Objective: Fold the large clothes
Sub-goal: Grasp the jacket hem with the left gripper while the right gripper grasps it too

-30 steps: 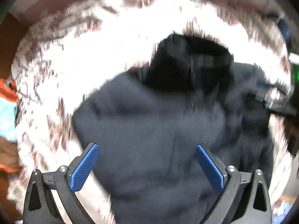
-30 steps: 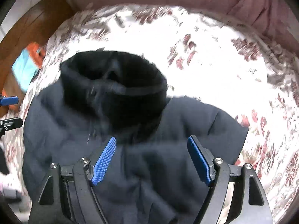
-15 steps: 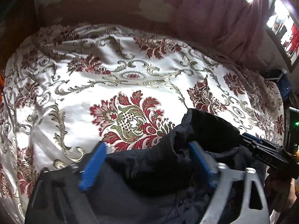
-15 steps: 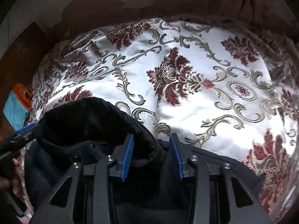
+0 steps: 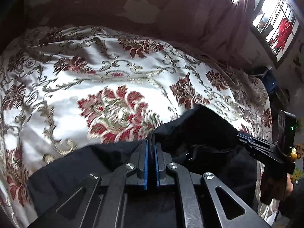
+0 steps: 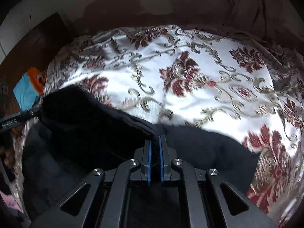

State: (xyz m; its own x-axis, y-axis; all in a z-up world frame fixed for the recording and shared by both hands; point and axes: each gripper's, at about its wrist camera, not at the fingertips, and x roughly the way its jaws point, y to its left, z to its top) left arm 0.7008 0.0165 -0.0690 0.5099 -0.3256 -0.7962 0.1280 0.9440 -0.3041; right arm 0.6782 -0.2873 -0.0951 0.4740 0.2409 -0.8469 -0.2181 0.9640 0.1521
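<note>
A dark navy hooded jacket [image 5: 199,125] lies at the near edge of a floral bedspread [image 5: 76,79], its black-lined hood bunched up. My left gripper [image 5: 151,142] is shut on a thin fold of the jacket beside the hood. In the right wrist view the jacket [image 6: 85,121] fills the lower left, and my right gripper [image 6: 155,137] has its jaws closing, the blue pads pinching dark fabric near the collar. Each gripper shows in the other's view: the right gripper [image 5: 241,135] at the hood's right side, the left gripper [image 6: 32,112] at its left.
The white, red and gold bedspread [image 6: 209,76] stretches away beyond the jacket. A maroon curtain [image 5: 209,19] and a bright window [image 5: 273,22] are at the far right. An orange and blue item [image 6: 28,87] lies off the bed's left side by dark wood furniture [image 6: 32,43].
Both grippers dropped from above the spread jacket to its hood end and went from wide open to pinched on the fabric. The view now looks along the bed.
</note>
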